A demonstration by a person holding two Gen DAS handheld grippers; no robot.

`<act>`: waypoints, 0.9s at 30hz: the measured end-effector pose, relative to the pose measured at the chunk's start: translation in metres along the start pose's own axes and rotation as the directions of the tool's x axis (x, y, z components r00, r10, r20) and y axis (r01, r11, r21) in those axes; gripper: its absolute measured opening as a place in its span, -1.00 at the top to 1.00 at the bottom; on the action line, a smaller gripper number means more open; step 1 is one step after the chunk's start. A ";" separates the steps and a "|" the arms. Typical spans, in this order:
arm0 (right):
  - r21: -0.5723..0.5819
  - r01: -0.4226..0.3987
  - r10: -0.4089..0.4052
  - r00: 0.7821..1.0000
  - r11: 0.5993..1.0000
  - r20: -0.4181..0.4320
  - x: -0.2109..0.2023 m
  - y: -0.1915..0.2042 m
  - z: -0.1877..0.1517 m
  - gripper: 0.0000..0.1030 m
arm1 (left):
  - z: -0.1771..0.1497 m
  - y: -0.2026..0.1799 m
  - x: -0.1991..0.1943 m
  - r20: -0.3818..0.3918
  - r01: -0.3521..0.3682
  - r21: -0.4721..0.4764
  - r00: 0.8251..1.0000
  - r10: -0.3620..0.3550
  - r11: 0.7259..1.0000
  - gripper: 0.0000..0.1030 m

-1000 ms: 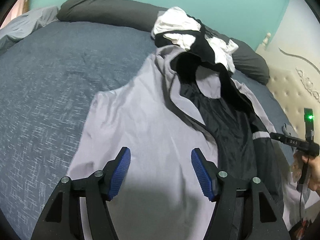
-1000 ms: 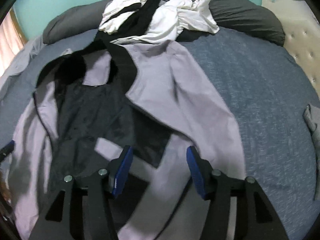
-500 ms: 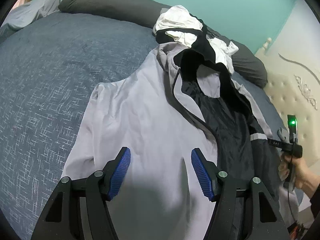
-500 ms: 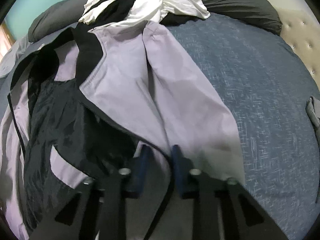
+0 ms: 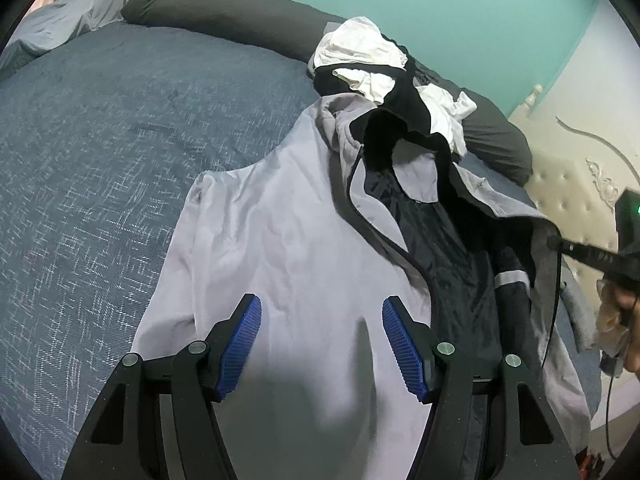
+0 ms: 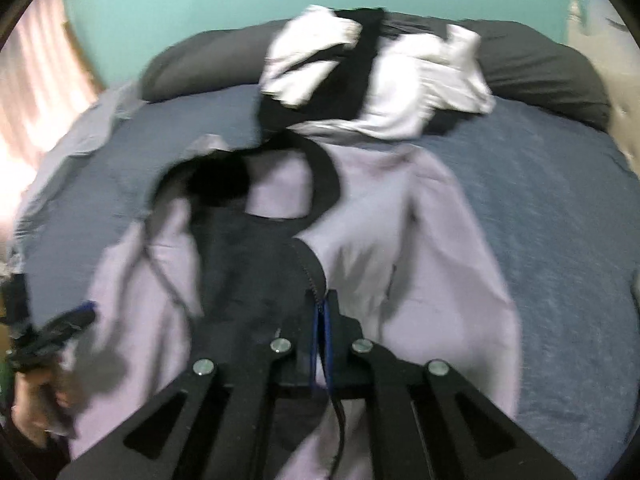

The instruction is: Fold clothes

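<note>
A light grey jacket (image 5: 288,248) with black lining lies open on the blue bed (image 5: 100,152). My left gripper (image 5: 322,308) hangs open just above the jacket's left front panel, with nothing between its blue pads. My right gripper (image 6: 322,300) is shut on the jacket's (image 6: 420,240) zipper edge, pads pressed together on the black trim. In the left wrist view the right gripper (image 5: 560,245) holds that front edge raised off the bed at the far right. The left gripper (image 6: 76,318) shows blurred at the left edge of the right wrist view.
A heap of white and black clothes (image 5: 372,68) lies by the jacket's hood against a long dark grey pillow (image 5: 224,8). A cream tufted headboard (image 5: 572,192) stands to the right. Pale grey bedding (image 5: 60,20) lies at the far left. A hand (image 5: 624,312) holds the right gripper.
My right gripper closed on the jacket's zipper edge and rose with it, lifting that front panel. The left gripper stayed open over the left panel.
</note>
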State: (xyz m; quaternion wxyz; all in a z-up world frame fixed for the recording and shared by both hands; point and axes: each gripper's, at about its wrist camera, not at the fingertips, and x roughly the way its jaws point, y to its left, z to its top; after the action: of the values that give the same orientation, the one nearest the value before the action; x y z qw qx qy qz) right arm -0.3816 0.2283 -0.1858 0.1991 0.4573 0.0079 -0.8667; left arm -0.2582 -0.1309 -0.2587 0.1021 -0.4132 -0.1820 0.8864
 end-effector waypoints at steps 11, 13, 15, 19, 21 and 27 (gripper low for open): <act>-0.047 -0.083 0.074 0.984 0.995 -0.164 0.053 0.083 0.020 0.77 | 0.000 0.011 -0.002 -0.006 0.025 -0.030 1.000 -0.025 0.999 -0.31; -0.024 -0.098 0.091 0.974 0.995 -0.207 0.059 0.082 0.017 0.76 | 0.000 0.010 -0.002 -0.005 0.026 -0.031 1.000 -0.026 0.999 -0.30; -0.001 -0.104 0.102 0.981 0.995 -0.168 0.047 0.075 0.014 0.76 | 0.000 0.010 -0.002 -0.007 0.031 -0.032 0.999 -0.031 0.999 -0.31; 0.098 -0.130 0.134 0.990 0.987 -0.033 0.004 0.046 0.002 0.70 | 0.000 0.007 -0.001 -0.009 0.042 -0.033 0.999 -0.042 0.999 -0.31; 0.111 -0.078 0.081 0.997 0.991 -0.016 -0.010 0.031 -0.009 0.66 | 0.000 0.006 -0.002 -0.007 0.044 -0.030 0.999 -0.044 0.999 -0.31; 0.202 0.086 -0.065 0.992 0.976 -0.105 -0.014 -0.021 -0.068 0.21 | 0.001 0.006 -0.004 -0.005 0.044 -0.027 0.999 -0.044 0.999 -0.31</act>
State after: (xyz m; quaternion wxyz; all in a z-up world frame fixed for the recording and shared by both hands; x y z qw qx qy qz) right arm -0.3287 0.2658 -0.2175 0.1169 0.5168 -0.0548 -0.8463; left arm -0.2564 -0.1383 -0.2582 0.1164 -0.4128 -0.2028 0.8803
